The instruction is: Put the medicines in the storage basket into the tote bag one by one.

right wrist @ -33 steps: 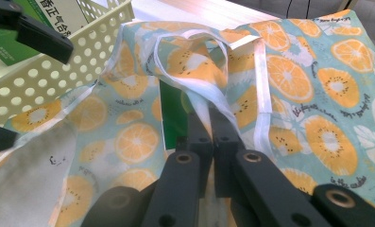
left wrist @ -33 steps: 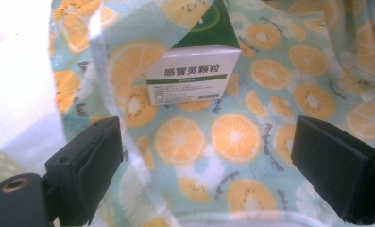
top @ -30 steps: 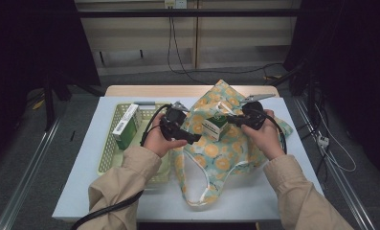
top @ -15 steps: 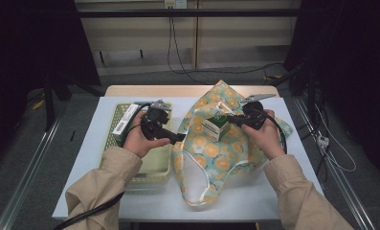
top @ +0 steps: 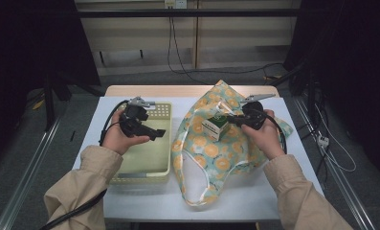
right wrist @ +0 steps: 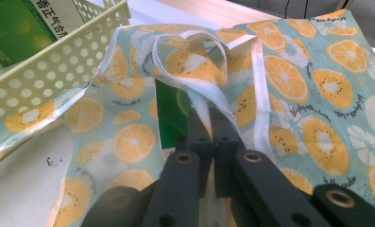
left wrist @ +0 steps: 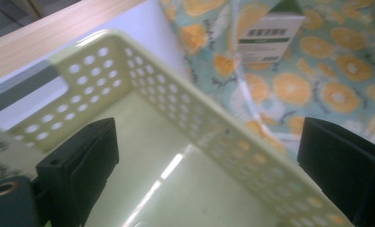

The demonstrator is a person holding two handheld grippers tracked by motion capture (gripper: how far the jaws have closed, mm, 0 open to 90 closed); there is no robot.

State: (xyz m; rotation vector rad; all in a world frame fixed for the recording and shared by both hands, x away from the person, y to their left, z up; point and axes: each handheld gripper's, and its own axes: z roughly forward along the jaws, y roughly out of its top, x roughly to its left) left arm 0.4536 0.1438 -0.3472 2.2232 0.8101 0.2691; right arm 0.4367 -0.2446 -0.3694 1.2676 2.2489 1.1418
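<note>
Jaws first: the left gripper (top: 151,131) has its jaws spread wide with nothing between them, hovering over the pale yellow perforated basket (top: 162,167). In the left gripper view you look straight down between the two black jaws into the basket (left wrist: 142,94), its floor bare and shiny, with the holed wall running diagonally under the gap. Past that wall the same view catches the orange-print tote bag (left wrist: 327,80) and the barcode end of a white and green carton (left wrist: 265,35), which sits well beyond the jaw tips.

The right gripper (top: 233,120) has its jaws pressed together on the bag's pale edge strip. The right gripper view makes that clear: the jaws meet on the whitish band of the bag (right wrist: 289,85) and lift it, and you can see a green box face (right wrist: 171,113) inside the bag's mouth, just ahead and left of the jaw tips. From the high view that carton (top: 215,127) looks like it's just sitting on top of the bag (top: 211,158), right beside the gripper.

The right gripper view also shows another green and white carton (right wrist: 20,28) lying in the basket (right wrist: 57,61) at the upper left corner. Everything rests on the white table (top: 144,206).
</note>
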